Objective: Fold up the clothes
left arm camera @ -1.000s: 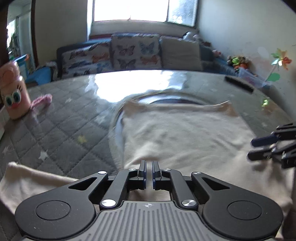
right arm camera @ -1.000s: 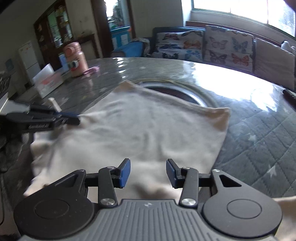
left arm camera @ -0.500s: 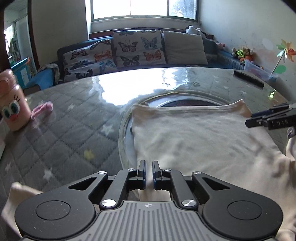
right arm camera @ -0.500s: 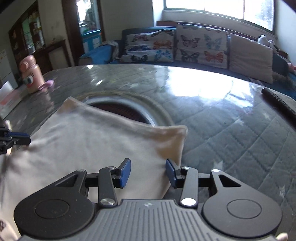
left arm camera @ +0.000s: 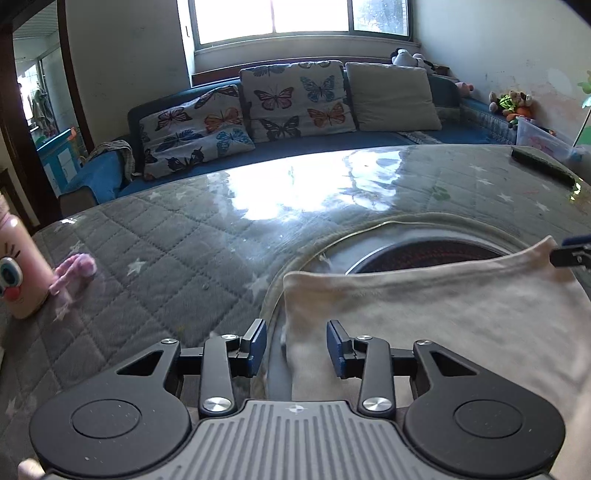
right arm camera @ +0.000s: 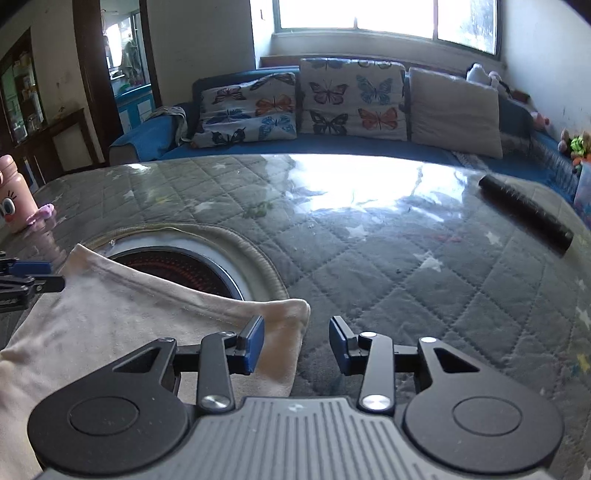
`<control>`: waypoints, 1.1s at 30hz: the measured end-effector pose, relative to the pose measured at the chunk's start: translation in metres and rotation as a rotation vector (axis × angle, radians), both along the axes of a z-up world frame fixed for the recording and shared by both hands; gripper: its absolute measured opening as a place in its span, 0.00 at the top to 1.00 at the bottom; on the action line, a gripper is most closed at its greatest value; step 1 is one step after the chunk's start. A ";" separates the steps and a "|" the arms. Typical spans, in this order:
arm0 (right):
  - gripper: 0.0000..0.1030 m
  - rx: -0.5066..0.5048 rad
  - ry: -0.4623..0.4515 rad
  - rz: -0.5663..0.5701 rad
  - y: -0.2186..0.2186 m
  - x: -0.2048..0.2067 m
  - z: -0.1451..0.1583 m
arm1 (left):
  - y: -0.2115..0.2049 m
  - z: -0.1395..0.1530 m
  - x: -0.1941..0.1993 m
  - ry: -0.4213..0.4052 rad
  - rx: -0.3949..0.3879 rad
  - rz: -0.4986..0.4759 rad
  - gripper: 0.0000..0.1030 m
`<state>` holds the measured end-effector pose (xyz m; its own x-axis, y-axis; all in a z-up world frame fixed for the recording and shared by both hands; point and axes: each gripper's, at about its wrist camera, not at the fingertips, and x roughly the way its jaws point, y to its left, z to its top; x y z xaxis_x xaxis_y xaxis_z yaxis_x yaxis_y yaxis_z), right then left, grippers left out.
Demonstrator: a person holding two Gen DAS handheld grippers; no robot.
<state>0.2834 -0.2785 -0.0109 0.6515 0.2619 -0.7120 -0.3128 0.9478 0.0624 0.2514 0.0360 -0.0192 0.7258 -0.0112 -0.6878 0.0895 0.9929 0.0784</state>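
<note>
A cream garment, folded flat, lies on the round tabletop, which wears a grey quilted cover with pale stars under a glossy clear sheet. The cloth's far folded edge runs across the round recessed burner in the middle of the tabletop, covering the burner's near part. The left gripper hovers over the garment's left far corner with its jaws spread apart and nothing between the blue pads; the left edge of the cloth passes under the gap. The right gripper sits at the garment's right far corner, jaws likewise parted and empty, its left finger over the cloth and its right finger over bare quilting. Each gripper shows at the edge of the other's view, just beside the cloth's far corners. Near the left edge of the tabletop stands a pink cartoon-faced bottle with a small pink fabric thing just beside it (what it is cannot be made out). A black remote control lies toward the far right edge. Beyond the table, a blue sofa carries butterfly cushions beneath a bright window.
</note>
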 end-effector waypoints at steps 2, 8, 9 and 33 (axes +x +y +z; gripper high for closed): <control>0.73 0.003 0.012 0.006 0.001 0.002 -0.003 | 0.000 -0.003 0.005 -0.003 -0.011 -0.009 0.84; 0.94 0.004 -0.015 0.005 0.006 0.011 -0.001 | 0.005 -0.002 0.007 -0.049 0.004 0.019 0.97; 0.94 0.006 -0.024 0.006 0.007 0.014 0.001 | 0.007 0.000 0.007 -0.056 0.002 0.030 0.97; 0.69 -0.032 0.017 0.329 0.036 -0.113 0.021 | -0.035 0.017 -0.105 -0.011 0.042 -0.152 0.77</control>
<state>0.1704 -0.2425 0.0103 0.5238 0.4335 -0.7333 -0.6015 0.7978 0.0420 0.1459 0.0012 -0.0022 0.7255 -0.0932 -0.6819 0.2376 0.9638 0.1210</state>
